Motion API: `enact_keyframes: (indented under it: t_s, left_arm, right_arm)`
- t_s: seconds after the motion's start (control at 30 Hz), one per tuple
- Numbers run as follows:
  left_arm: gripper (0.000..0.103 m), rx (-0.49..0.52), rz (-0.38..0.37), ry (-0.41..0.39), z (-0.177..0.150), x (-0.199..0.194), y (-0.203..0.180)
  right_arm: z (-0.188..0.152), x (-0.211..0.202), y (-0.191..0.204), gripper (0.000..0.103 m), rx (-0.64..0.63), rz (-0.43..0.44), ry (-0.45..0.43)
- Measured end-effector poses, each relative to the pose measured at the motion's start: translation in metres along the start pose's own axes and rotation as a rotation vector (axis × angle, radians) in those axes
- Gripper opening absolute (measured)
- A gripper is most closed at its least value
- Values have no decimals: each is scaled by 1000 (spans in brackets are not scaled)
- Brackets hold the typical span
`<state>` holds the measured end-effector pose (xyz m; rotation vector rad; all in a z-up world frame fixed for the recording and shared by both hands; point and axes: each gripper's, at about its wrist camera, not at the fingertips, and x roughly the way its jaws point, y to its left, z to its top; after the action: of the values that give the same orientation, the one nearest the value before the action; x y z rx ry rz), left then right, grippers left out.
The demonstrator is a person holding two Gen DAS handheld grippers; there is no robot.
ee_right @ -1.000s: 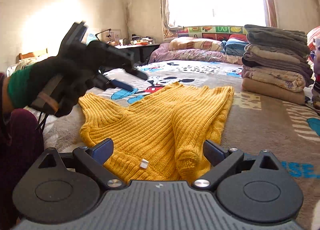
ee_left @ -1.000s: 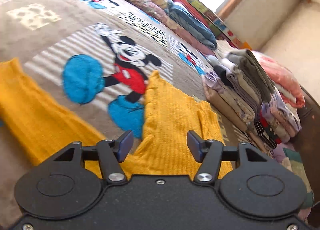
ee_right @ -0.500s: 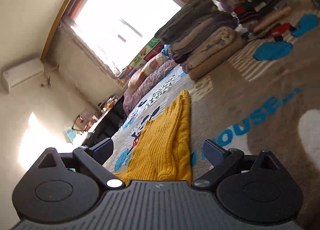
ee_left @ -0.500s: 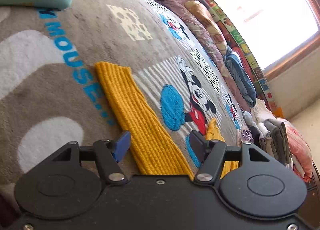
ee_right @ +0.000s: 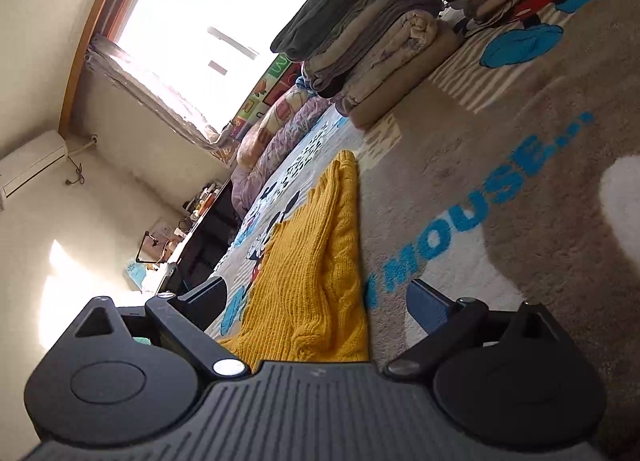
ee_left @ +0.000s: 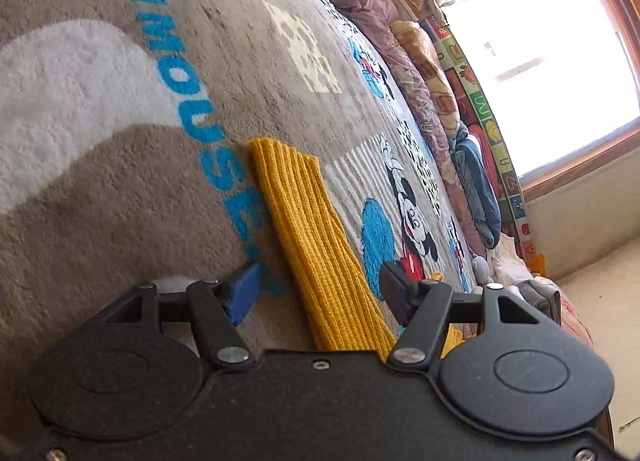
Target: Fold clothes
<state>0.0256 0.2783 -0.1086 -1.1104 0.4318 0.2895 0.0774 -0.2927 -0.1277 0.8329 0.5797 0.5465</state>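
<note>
We are straddling the soft, limp yellow knit sweater [ee_left: 316,245] at frame centre with both grippers [ee_left: 320,293] [ee_right: 316,301], jaws spread, advising hem-corner grips.

Yellow ribbed sweater [ee_right: 312,269] lying flat on blanket.

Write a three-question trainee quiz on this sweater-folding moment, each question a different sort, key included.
1. True or false: the left tongs are shut on the yellow knit sweater.
2. Multiple choice: the right tongs are A) open, B) shut, C) out of view.
3. Fill in: the stack of folded clothes rests on a Mickey Mouse ____.

Key: 1 false, they are open with the sleeve between the fingers; 2 A; 3 blanket.
</note>
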Motion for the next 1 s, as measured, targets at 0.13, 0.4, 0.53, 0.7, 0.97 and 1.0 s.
enact_keyframes:
  t_s: [0.13,0.4,0.53,0.7,0.97,1.0]
  left_arm:
    - [59,45,-10,-30,4,12,-3]
    - [7,41,13,-75,2,19,-4]
    - [6,177,-58,-109,-11,5,-40]
    - [6,436,-135,-111,-48,-8,-100]
    - [6,785,-221,-73,-135,-6,-173]
    - [6,826,-223,-68,-146,-3,-181]
  right_arm:
    - [0,5,-2,96,-4,-9,13]
    - [0,4,-6,96,6,-16,14]
    - [1,3,-6,96,20,-10,7]
    - [0,7,-3,96,10,7,16]
    - [1,5,4,96,4,90,18]
    - [1,4,5,96,3,105,17]
